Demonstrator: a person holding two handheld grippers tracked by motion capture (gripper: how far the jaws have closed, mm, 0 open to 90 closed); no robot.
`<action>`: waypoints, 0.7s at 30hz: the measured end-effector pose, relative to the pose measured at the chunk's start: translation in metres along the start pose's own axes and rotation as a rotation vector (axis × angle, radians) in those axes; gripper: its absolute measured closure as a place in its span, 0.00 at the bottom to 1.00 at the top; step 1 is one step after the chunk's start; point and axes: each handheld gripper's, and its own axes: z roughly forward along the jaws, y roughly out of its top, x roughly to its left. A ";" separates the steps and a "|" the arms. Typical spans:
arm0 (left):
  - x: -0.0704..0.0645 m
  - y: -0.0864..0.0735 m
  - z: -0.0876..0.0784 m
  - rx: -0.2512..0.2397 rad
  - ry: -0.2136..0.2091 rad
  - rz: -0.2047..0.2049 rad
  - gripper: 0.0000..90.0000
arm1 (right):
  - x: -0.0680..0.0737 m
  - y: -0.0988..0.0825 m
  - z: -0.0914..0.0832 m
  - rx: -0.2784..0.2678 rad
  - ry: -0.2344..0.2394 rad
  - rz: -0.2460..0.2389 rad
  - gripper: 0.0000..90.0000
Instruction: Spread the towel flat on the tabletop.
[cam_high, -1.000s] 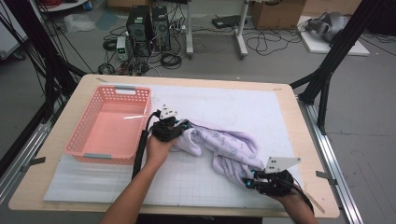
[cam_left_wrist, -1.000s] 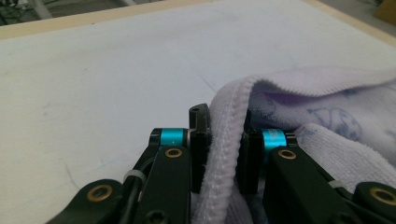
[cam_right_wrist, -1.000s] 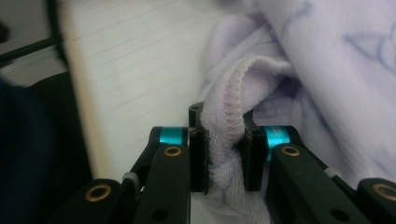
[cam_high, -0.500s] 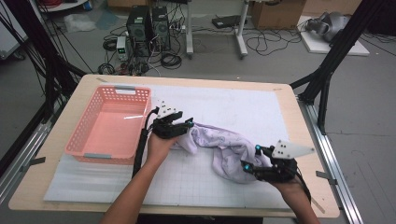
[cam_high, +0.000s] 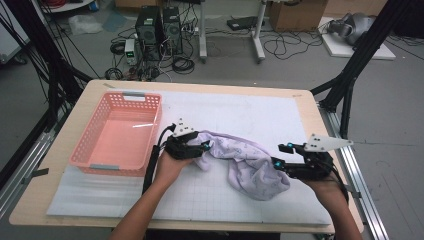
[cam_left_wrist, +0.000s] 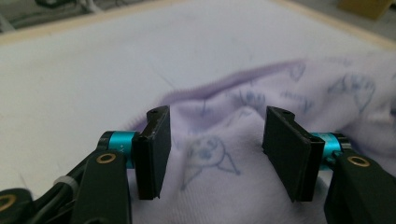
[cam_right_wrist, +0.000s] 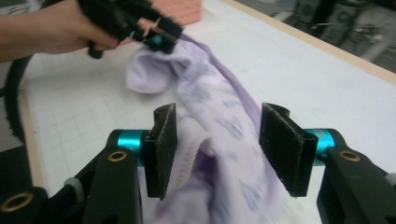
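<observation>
We see a lilac garment (cam_high: 245, 162), a soft knit printed with small blue cartoon figures, lying crumpled on the white gridded mat (cam_high: 240, 115) that covers the tabletop (cam_high: 310, 107), right of centre and nearer the front edge than the back. Its long axis runs from the left hand-held gripper (cam_high: 202, 146) diagonally toward the front right corner, ending in a rounded bunch just beside the right hand-held gripper (cam_high: 280, 156).

In the left gripper view, the left hand-held gripper (cam_left_wrist: 212, 154) has its jaws apart; they have just been opening, and the cloth (cam_left_wrist: 261, 107) lies slack between and beyond them, with no pad pressing on it. A ribbed hem (cam_left_wrist: 219, 84) arcs across the far side of the fabric.

In the right gripper view, the right hand-held gripper (cam_right_wrist: 217, 149) likewise stands with jaws apart, having just opened, and hangs above the bunched end of the garment (cam_right_wrist: 219, 140), which stretches away toward the other hand (cam_right_wrist: 56, 30).

We judge each gripper to sit at one end of the garment, so the coming regrasp turns on that diagonal axis: the left is touching its end, the right raised clear of its own.

A pink plastic basket (cam_high: 87, 150) stands at the left edge of the tabletop, near the left gripper and apart from the cloth.
</observation>
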 end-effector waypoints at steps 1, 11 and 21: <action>-0.001 -0.003 0.003 0.019 0.006 0.006 0.47 | -0.003 -0.003 -0.003 -0.012 -0.022 0.010 0.50; 0.001 -0.013 0.008 0.072 0.075 0.044 0.63 | -0.039 0.011 0.068 0.081 -0.052 0.016 0.48; 0.001 -0.014 -0.013 -0.022 0.108 -0.007 0.50 | -0.058 0.009 0.166 0.242 0.091 0.006 0.53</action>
